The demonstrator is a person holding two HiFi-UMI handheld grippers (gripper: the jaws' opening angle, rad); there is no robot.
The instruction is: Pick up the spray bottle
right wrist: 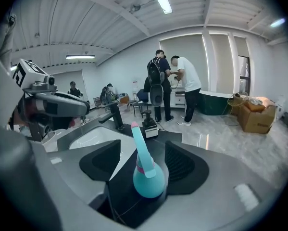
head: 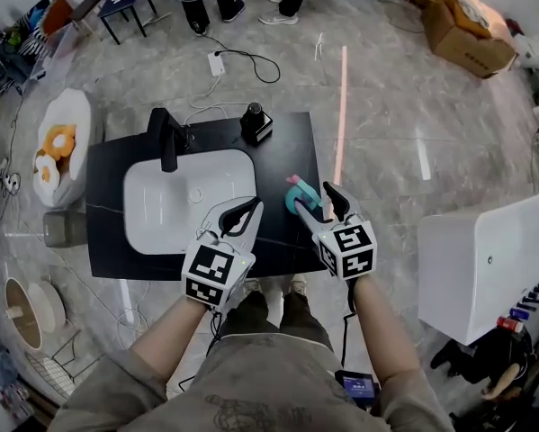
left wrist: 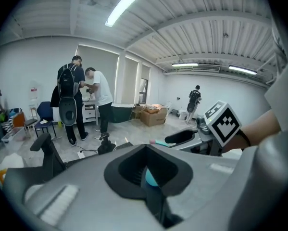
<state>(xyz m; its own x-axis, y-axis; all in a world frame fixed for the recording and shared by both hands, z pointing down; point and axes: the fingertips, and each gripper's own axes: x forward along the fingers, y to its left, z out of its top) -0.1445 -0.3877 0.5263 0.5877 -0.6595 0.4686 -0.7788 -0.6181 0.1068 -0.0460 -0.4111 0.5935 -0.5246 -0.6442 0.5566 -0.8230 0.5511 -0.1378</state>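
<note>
A teal spray bottle [head: 297, 202] with a pink-tipped nozzle stands on the black countertop [head: 282, 147], right of the white sink [head: 152, 219]. My right gripper [head: 315, 197] is open. In the right gripper view the bottle [right wrist: 148, 178] stands upright between the two black pads [right wrist: 183, 165], with a gap on each side. My left gripper [head: 250, 209] hovers over the sink's front right corner with its jaws shut and nothing in them. Through the hollow between its pads, the left gripper view shows a patch of the teal bottle [left wrist: 151, 178] and, to the right, the right gripper's black finger [left wrist: 181, 137].
A black faucet [head: 167, 139] stands at the sink's back. A black soap dispenser [head: 256, 124] sits at the counter's far edge. A white cabinet [head: 485, 259] stands to the right, a white toilet [head: 62, 147] to the left. People stand further back on the floor.
</note>
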